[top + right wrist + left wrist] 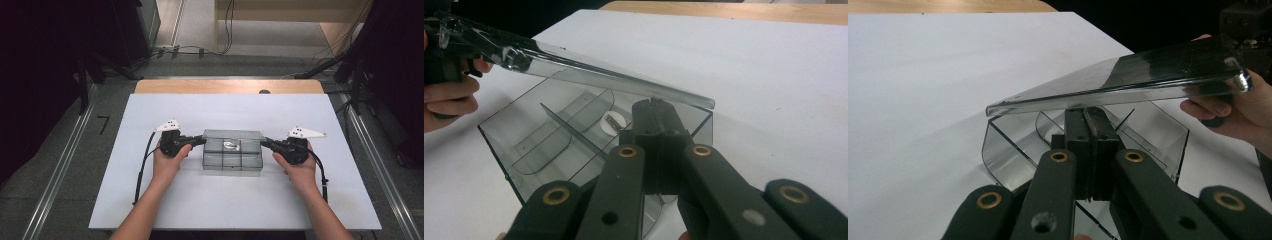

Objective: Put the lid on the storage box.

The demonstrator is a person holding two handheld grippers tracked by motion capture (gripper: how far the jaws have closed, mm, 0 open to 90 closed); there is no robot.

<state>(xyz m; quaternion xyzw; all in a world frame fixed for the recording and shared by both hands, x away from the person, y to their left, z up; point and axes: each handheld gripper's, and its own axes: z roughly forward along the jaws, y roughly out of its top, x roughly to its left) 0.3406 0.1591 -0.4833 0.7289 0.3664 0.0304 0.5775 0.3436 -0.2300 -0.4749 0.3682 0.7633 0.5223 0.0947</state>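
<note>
1. High view: the box (232,150), a clear divided case, sits mid-sheet (150,200) between the two grippers. The left gripper (199,140) meets its left end and the right gripper (266,142) its right end. Each hand (167,162) wraps its grip just behind the jaws. A small white piece (230,145) lies inside the box, roughly midway between the two sets of fingertips. The lid is hard to make out from here; it may be raised only slightly.

2. Left gripper view: the left gripper (1091,117) has its jaws pressed together, clamped on the near edge of the lid (1128,80), which tilts up and away just above the fingertips. The open box (1008,150) lies below and beyond the tips, its curved dividers showing. At the lid's far end the other hand (1228,107) holds on.

3. Right gripper view: the right gripper (655,112) is likewise closed tight, pinching the lid (589,75) at its near edge. The lid slopes up to the far left, where the other hand (449,97) grips it. The box (549,135) lies under the lid, left of the fingertips, and the white piece (613,122) rests in a compartment just left of them.
</note>
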